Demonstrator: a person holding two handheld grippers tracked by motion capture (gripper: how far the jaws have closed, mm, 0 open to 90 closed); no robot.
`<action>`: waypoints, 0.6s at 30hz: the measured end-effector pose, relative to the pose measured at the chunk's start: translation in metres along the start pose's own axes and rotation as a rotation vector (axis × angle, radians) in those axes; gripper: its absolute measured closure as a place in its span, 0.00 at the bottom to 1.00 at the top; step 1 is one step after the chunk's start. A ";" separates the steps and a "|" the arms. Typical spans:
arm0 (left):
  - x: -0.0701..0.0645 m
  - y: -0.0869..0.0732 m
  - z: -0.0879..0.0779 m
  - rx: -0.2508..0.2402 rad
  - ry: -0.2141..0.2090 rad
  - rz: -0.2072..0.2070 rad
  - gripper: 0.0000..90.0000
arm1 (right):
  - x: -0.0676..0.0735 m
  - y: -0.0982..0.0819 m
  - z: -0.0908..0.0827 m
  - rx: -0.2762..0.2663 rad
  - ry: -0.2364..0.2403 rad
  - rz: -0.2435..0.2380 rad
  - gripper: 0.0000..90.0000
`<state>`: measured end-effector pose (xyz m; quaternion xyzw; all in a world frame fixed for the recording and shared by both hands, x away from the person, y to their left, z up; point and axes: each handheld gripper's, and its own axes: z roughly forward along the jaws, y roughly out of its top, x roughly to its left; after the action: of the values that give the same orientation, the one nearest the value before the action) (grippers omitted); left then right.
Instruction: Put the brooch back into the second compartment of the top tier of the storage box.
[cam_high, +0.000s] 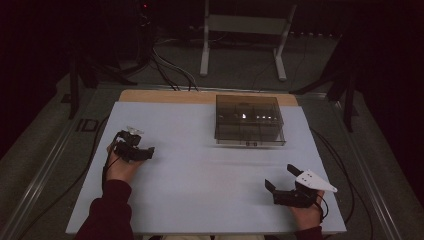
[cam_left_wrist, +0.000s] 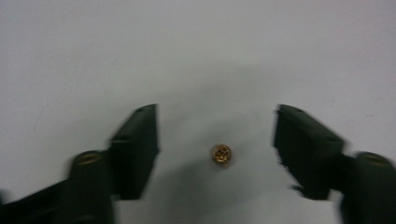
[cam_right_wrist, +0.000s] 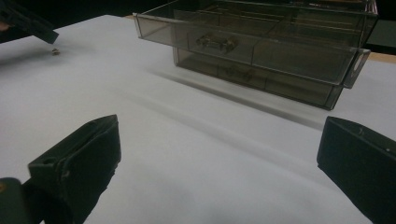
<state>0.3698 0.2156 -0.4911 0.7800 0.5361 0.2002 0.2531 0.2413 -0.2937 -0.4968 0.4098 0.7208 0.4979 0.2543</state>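
High view shows me the white table sheet (cam_high: 200, 175), the biggest thing here, lying over a wooden board (cam_high: 165, 96) whose far edge peeks out behind it. Next in size is the smoky clear compartment box (cam_high: 249, 120), sitting toward the far right of the sheet; in the right gripper view I see it as two stacked tiers with dividers inside, and small metal parts are dimly visible in one compartment, too blurred for me to name. My right gripper (cam_high: 281, 183) rests near the front right corner of the sheet, its jaws spread wide with bare sheet between them, well apart from the box. My left gripper (cam_high: 145, 152) is at the left side of the sheet, tilted down toward the surface. In the left gripper view its jaws stand partway apart around a small brass-coloured screw (cam_left_wrist: 222, 154), which lies on the sheet between them, nearer neither pad and touched by neither. From the right gripper view I catch the same screw as a speck just under the left gripper's tip.
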 end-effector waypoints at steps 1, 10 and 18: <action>0.000 0.000 0.001 0.005 0.004 0.000 0.47 | 0.000 0.000 0.000 0.001 0.000 0.002 0.00; -0.001 -0.003 0.010 0.056 -0.021 0.023 0.72 | 0.000 0.000 0.000 0.003 0.001 0.002 0.00; 0.002 -0.007 0.014 0.076 -0.035 0.002 0.81 | 0.000 0.000 0.001 0.007 0.001 0.003 0.00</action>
<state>0.3740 0.2172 -0.5062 0.7929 0.5383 0.1663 0.2323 0.2421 -0.2934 -0.4976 0.4116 0.7220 0.4960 0.2515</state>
